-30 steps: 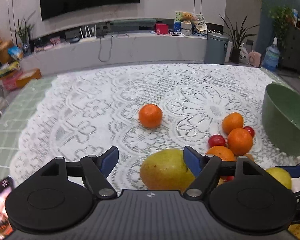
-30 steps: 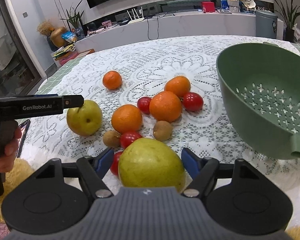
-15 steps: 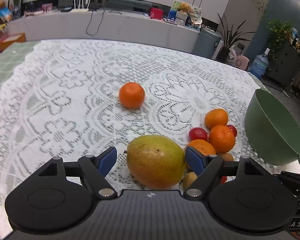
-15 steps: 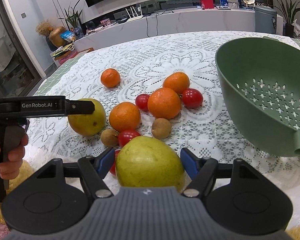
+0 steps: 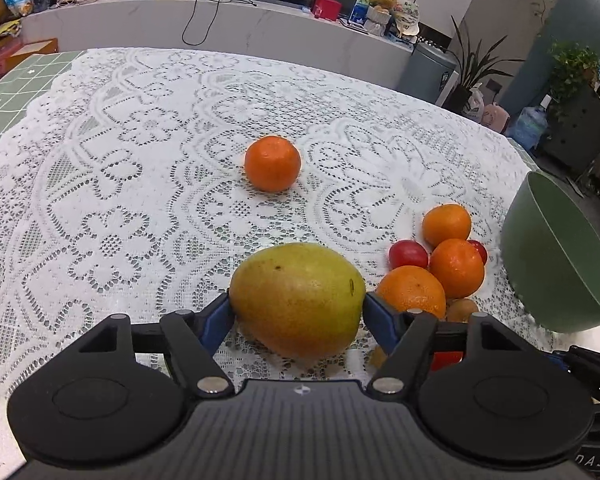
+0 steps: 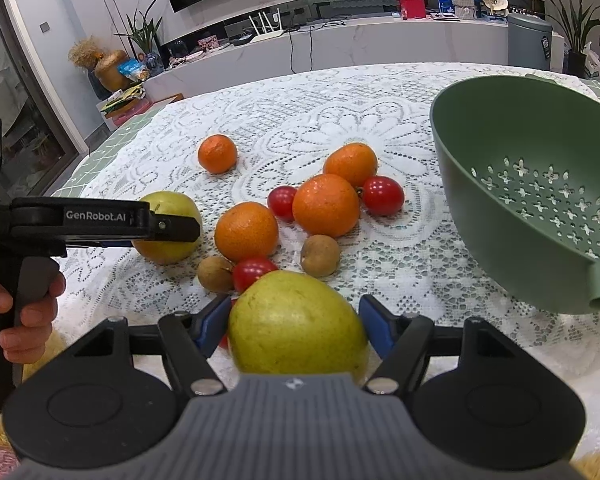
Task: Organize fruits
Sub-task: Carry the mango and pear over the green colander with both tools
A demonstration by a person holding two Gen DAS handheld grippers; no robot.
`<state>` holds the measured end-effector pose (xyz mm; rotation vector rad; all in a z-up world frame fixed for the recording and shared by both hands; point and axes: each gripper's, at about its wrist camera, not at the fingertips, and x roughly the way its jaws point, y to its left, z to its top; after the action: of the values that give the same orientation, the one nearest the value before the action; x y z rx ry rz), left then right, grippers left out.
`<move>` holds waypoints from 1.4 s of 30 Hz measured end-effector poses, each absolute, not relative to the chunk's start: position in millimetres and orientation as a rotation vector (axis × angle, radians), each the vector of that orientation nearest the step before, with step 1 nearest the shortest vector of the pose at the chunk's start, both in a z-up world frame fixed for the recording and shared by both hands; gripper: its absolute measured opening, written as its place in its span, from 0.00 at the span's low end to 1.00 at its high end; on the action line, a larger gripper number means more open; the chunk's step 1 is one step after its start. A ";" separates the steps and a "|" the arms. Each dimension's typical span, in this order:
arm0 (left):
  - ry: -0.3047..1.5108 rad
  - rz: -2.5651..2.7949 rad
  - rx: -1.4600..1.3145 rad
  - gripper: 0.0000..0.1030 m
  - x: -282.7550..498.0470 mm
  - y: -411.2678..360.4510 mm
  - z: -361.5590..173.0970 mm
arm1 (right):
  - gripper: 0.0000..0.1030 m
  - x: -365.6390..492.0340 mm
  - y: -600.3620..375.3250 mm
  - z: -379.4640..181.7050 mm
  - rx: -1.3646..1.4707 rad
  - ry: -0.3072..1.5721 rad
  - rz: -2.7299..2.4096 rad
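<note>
Since a second ago the left gripper (image 5: 298, 314) has sunk and rolled toward the mango (image 5: 298, 300), which then lay off to its right side and now sits squarely between its blue pads (image 5: 216, 322). Its jaws are closing, and the pads look to be touching the fruit's two flanks, though whether they press on it I cannot tell. The right gripper (image 6: 294, 326) has kept its place over the green pear (image 6: 298, 324); its jaws are closing too, the left pad close against the pear's side, the right pad with a thin gap showing. Both fruits rest on the lace cloth (image 5: 120, 184) of the bench. Seen from the right wrist, a person's hand (image 6: 18, 312) grips the left tool's handle at the left edge. A lone tangerine (image 6: 217, 153) lies apart toward the far side. Between mango and pear lies a cluster: three oranges (image 6: 326, 205), red cherry tomatoes (image 6: 383, 195) and small brown fruits (image 6: 320, 255), several touching one another. The green colander (image 6: 540, 184) stands tilted at the right, its pierced inside showing no fruit.
</note>
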<state>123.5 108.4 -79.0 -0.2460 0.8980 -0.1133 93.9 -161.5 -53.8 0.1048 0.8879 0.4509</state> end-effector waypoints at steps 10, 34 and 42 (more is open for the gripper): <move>0.895 -0.115 -0.237 0.78 122.6 107.3 -78.3 | 0.65 92.6 -159.3 -55.5 0.092 0.893 0.447; 0.734 -0.130 -0.193 0.78 88.9 93.6 -29.4 | 0.64 77.2 -175.2 -32.2 0.145 0.751 0.425; 0.707 -0.191 -0.149 0.78 74.1 63.6 -0.5 | 0.64 69.7 -191.3 -9.3 0.140 0.690 0.405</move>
<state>74.1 63.6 -0.5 -0.1492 0.7067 -0.1913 69.7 -191.3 -9.3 0.1397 0.6903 0.4048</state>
